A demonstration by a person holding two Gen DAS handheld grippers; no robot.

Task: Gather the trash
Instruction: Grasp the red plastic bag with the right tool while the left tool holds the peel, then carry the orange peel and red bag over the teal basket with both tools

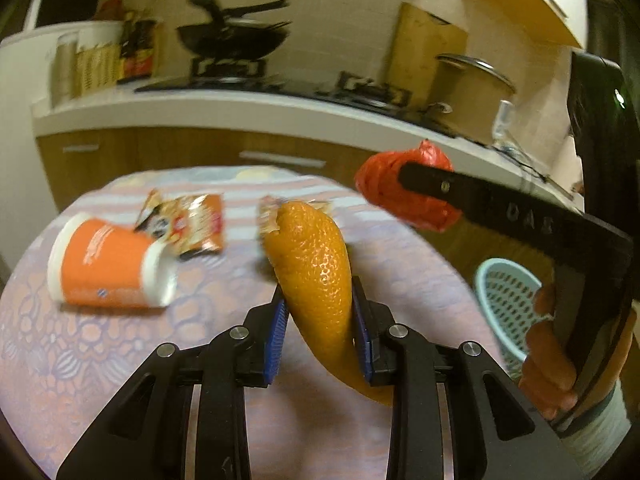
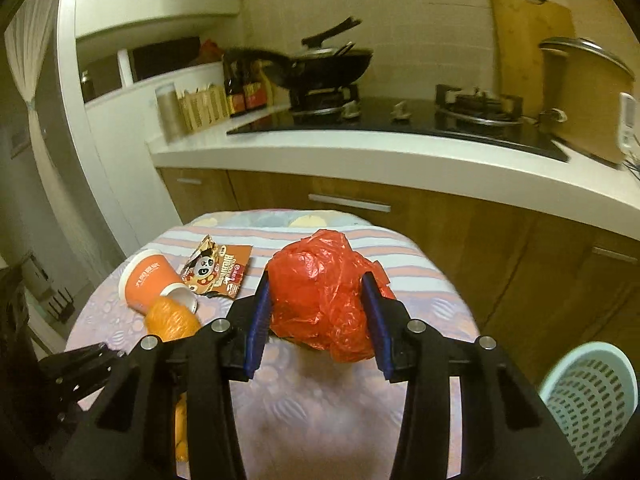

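Right wrist view: a crumpled red plastic bag was seen pinched between the 2 blue pads of the right gripper, the jaws standing partly closed on its sides, and the bag appeared lifted clear of the desk. In the same view a pale blue basket stood off the desk edge at about 4 o'clock from the bag, lower than the desk top; it was judged the likely place for the trash. The relation that mattered was therefore this: the basket lay on the right side, nearer the right gripper than the left.

In the left wrist view a long piece of orange peel was clamped by the left gripper, the jaws narrowly set; the peel's long axis ran roughly from 6 to 12 o'clock, its upper end jutting past the pads. From there the basket lay at 3 o'clock, beyond the right gripper. An orange cup on its side and a snack wrapper were left on the desk at 10 o'clock.
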